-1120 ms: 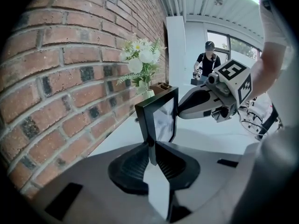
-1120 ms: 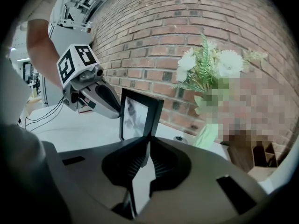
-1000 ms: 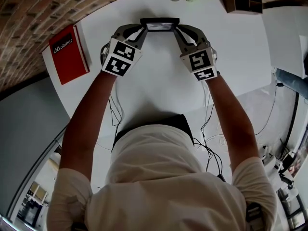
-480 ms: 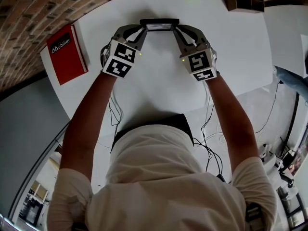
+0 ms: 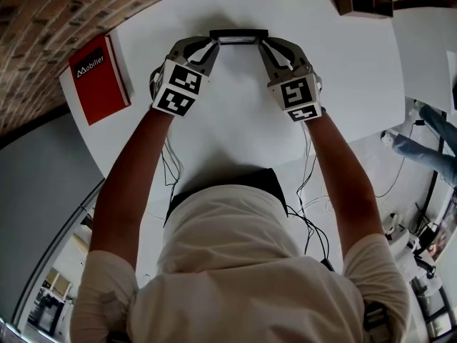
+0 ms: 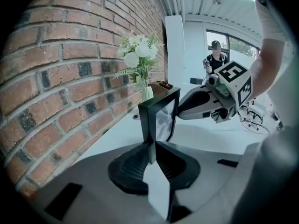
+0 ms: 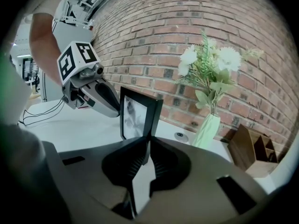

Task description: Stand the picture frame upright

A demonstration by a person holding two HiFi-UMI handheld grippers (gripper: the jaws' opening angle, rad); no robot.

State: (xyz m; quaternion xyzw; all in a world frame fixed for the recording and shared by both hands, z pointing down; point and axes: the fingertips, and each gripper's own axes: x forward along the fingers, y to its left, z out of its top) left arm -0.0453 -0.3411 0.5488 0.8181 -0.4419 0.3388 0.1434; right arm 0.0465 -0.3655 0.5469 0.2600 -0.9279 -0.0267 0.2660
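1. Between the jaws of the left gripper (image 6: 152, 154), one side edge of the black rectangular picture frame (image 6: 159, 118) is sitting pinched, with the jaws narrowed right onto it.
2. Right gripper (image 7: 148, 157) is doing the same on the opposite side edge, clamping it tight.
3. Frame is standing upright between the two, over the far part of the white round table (image 5: 235, 113); can't tell if its bottom edge is touching.
4. Pale green vase of white flowers (image 7: 208, 125) and a brown wooden organiser (image 7: 250, 148) are sitting behind it by the red brick wall (image 6: 56, 69).
5. Red book (image 5: 100, 77) is lying at the table's left edge, well apart.
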